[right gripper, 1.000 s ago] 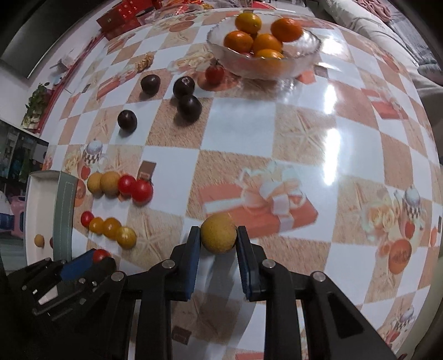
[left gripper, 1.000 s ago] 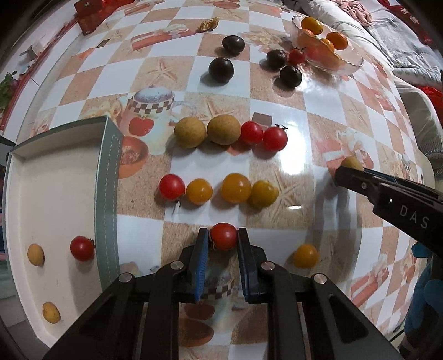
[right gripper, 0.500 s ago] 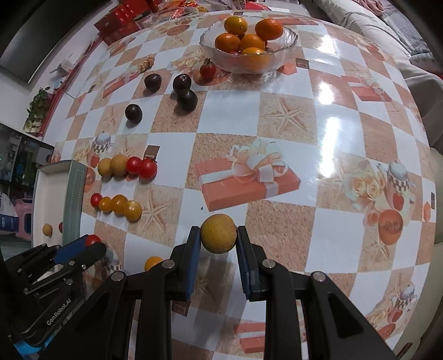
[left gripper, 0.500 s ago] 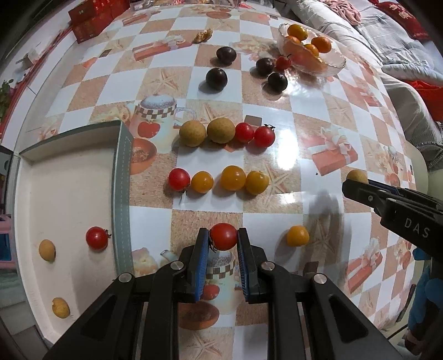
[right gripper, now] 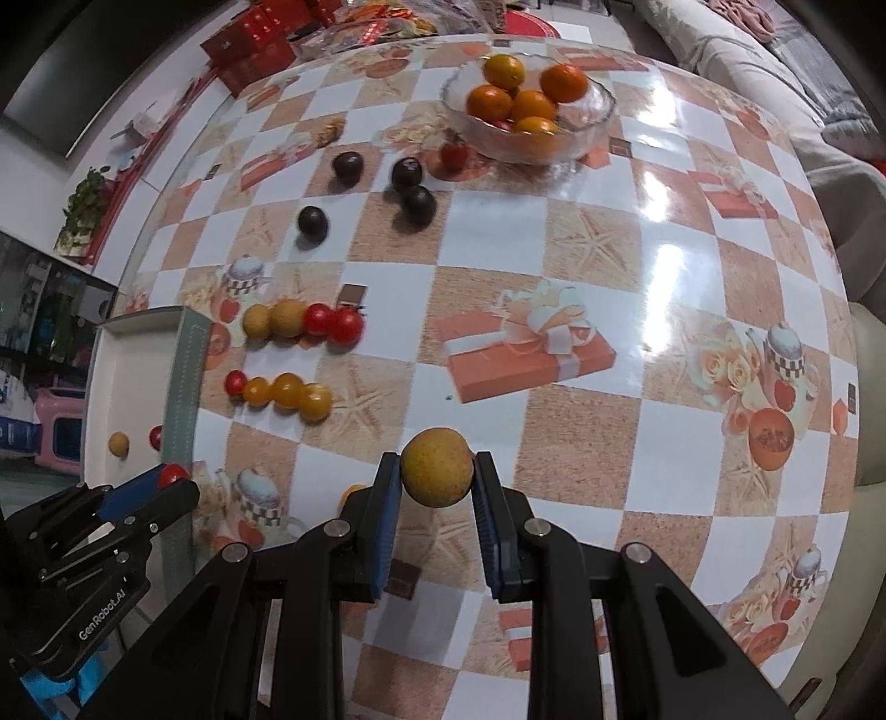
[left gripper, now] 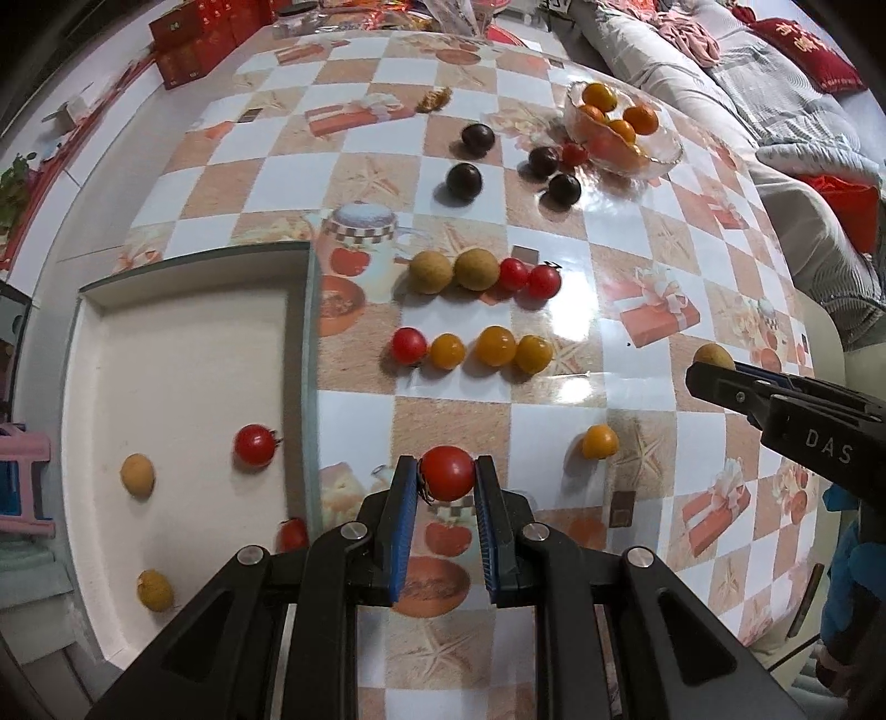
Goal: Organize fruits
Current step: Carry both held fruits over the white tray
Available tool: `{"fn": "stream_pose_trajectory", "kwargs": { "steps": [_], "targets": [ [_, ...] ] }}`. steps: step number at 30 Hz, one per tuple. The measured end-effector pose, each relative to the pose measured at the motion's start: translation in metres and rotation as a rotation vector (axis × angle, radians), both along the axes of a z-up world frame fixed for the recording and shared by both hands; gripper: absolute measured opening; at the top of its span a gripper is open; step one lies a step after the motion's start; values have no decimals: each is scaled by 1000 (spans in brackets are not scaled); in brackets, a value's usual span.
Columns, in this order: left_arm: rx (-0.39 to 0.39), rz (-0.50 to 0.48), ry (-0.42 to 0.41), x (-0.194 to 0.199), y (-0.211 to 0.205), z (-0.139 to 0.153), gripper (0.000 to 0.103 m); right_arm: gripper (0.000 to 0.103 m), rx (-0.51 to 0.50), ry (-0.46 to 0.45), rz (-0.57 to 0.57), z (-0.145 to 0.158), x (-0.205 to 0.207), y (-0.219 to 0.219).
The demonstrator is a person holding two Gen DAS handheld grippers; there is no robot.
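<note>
My left gripper (left gripper: 446,479) is shut on a red cherry tomato (left gripper: 447,472), held above the table just right of the white tray (left gripper: 183,354). In the tray lie red tomatoes (left gripper: 255,444) and small tan fruits (left gripper: 137,474). My right gripper (right gripper: 436,476) is shut on a round tan fruit (right gripper: 436,466), lifted over the checked tablecloth. Two rows of fruit sit on the table: tan fruits and red tomatoes (left gripper: 480,272), then one red and three yellow tomatoes (left gripper: 473,348). A lone yellow tomato (left gripper: 599,441) lies to the right.
A glass bowl of oranges (right gripper: 529,105) stands at the far side, with several dark plums (right gripper: 412,185) and a red tomato (right gripper: 454,155) beside it. Red boxes (left gripper: 194,39) sit off the table's far left. A sofa (left gripper: 775,94) runs along the right.
Both grippers have risen with their fruit still held, so the table looks farther away. The left gripper has shifted toward the tray, and more of the tray shows.
</note>
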State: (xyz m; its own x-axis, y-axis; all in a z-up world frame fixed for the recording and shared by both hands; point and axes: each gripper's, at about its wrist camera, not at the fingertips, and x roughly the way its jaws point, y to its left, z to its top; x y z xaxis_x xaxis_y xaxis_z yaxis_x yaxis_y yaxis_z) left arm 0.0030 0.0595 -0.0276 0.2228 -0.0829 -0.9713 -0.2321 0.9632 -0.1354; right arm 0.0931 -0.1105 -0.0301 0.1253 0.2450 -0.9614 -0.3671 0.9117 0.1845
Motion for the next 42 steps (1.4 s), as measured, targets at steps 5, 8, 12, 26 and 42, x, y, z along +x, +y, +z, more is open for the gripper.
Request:
{"fn": "stream_pose_trajectory", "kwargs": {
  "steps": [5, 8, 12, 26, 42],
  "targets": [
    [0, 21, -19, -11, 14, 10, 22, 28, -1, -11, 30, 10, -8, 14],
    [3, 32, -25, -18, 23, 14, 22, 28, 1, -15, 46, 14, -13, 22],
    [5, 52, -28, -29, 34, 16, 22, 28, 2, -20, 75, 18, -21, 38],
    [27, 133, 9, -84, 83, 9, 22, 28, 15, -7, 199, 20, -61, 104],
    [47, 266, 26, -125, 148, -5, 22, 28, 18, 35, 342, 4, -107, 189]
  ]
}}
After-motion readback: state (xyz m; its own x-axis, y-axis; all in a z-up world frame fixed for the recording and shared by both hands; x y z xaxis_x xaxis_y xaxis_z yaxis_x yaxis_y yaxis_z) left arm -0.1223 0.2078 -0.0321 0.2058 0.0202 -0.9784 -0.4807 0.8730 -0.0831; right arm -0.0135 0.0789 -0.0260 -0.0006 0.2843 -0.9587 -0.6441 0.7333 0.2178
